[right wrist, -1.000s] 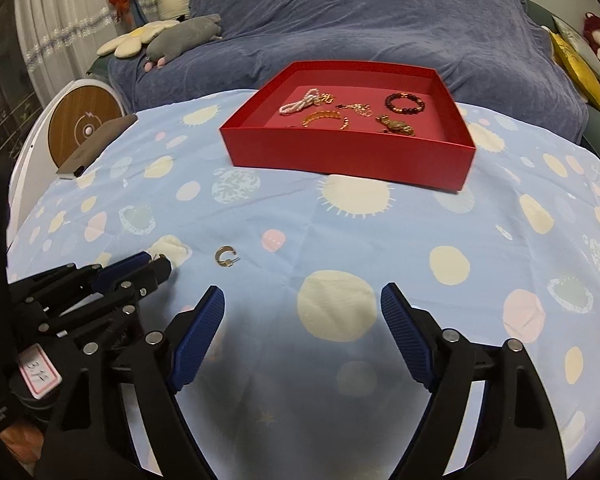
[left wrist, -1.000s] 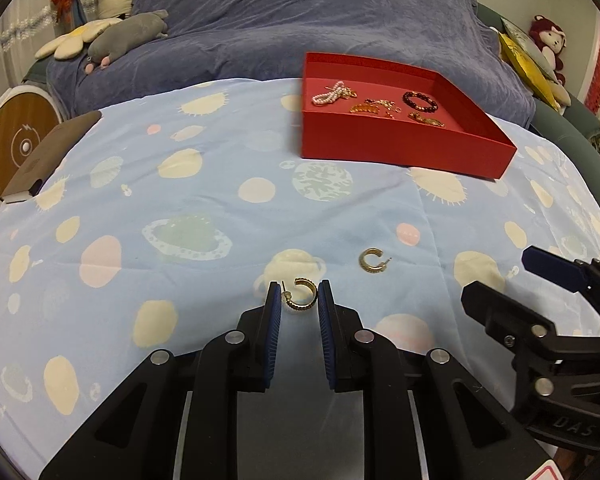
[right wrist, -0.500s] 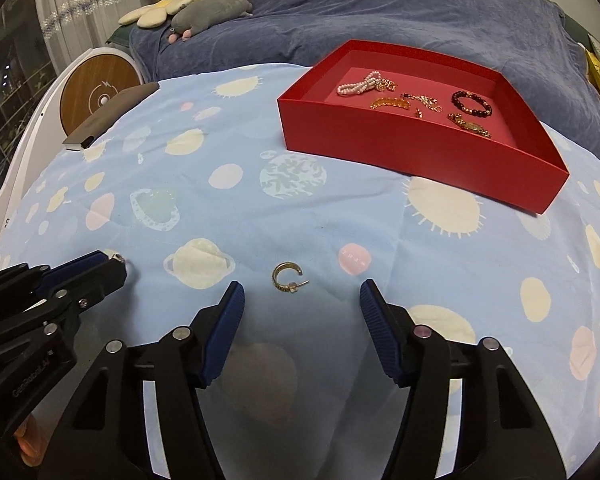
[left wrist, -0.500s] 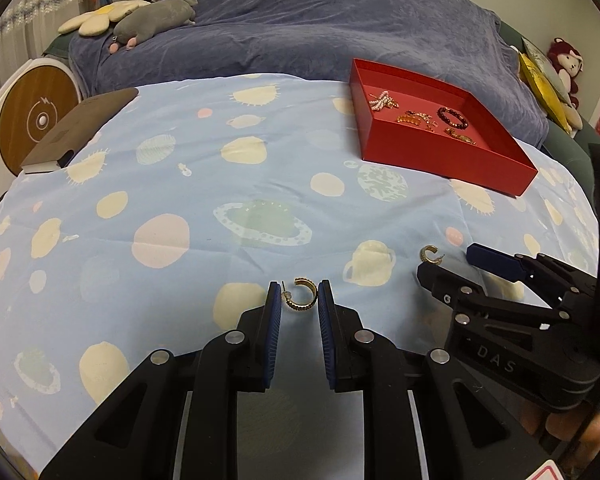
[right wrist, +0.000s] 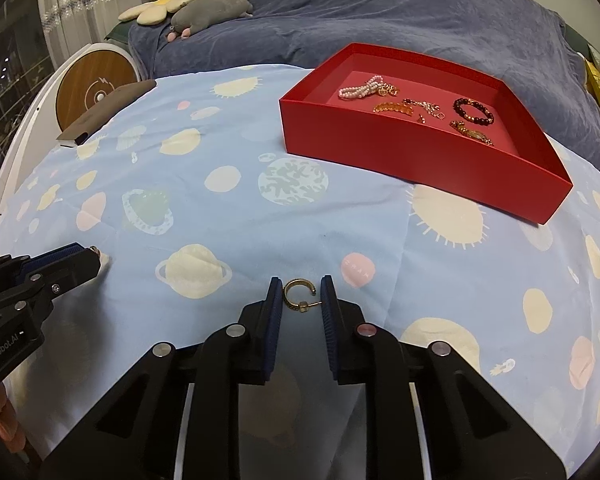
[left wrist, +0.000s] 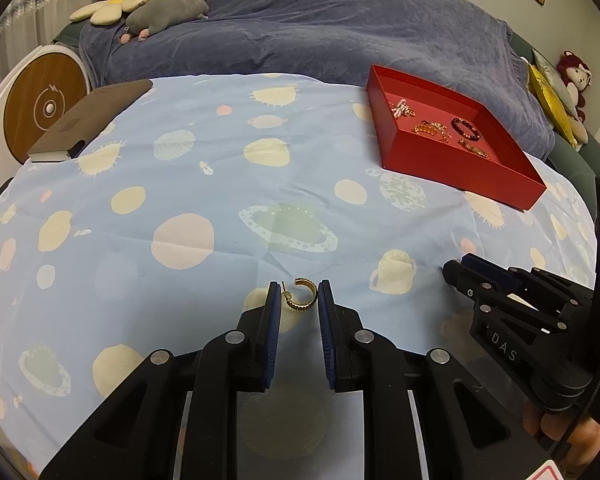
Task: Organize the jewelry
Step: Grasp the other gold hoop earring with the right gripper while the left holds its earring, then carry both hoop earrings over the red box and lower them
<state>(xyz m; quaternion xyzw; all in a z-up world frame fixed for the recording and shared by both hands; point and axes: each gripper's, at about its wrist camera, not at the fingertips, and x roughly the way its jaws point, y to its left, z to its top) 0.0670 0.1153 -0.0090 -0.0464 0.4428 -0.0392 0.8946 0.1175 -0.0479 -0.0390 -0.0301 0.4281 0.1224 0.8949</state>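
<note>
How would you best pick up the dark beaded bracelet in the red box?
From above, probably: the red box has raised walls on every side. The beaded bracelet lies flat as an open ring, so one of the fingers could drop inside, one outside, pinching a single beaded arc on its clearer near side.

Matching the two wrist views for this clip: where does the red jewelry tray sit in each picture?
Left wrist: the red tray sits in the upper right, seen corner-on.
Right wrist: the red tray sits upper right of centre, with its long front wall toward the camera.
Shared landmark: the round wooden disc, at the left edge in both views.
</note>
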